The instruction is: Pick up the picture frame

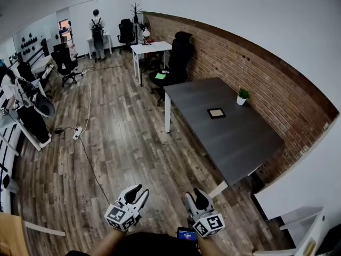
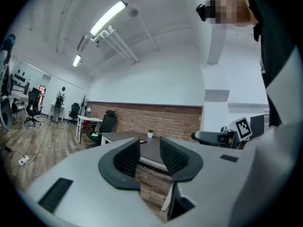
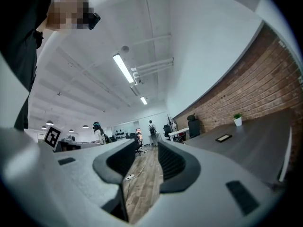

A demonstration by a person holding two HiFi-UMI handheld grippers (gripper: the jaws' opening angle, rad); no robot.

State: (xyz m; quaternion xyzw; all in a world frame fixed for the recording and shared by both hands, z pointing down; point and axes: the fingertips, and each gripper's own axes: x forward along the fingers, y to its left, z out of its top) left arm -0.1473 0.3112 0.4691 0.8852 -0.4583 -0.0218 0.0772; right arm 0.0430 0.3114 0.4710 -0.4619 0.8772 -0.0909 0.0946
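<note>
Well, your picture frame (image 1: 216, 113) lies flat on the grey table (image 1: 234, 143), well apart from your left gripper (image 1: 139, 192) and right gripper (image 1: 196, 196) (jaws spread, both empty). It is probably light, stiff and glass-fronted, so pinch one edge gently.

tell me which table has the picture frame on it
The dark grey table along the brick wall: the picture frame lies flat on it near a small potted plant. The white table stands farther back.
</note>
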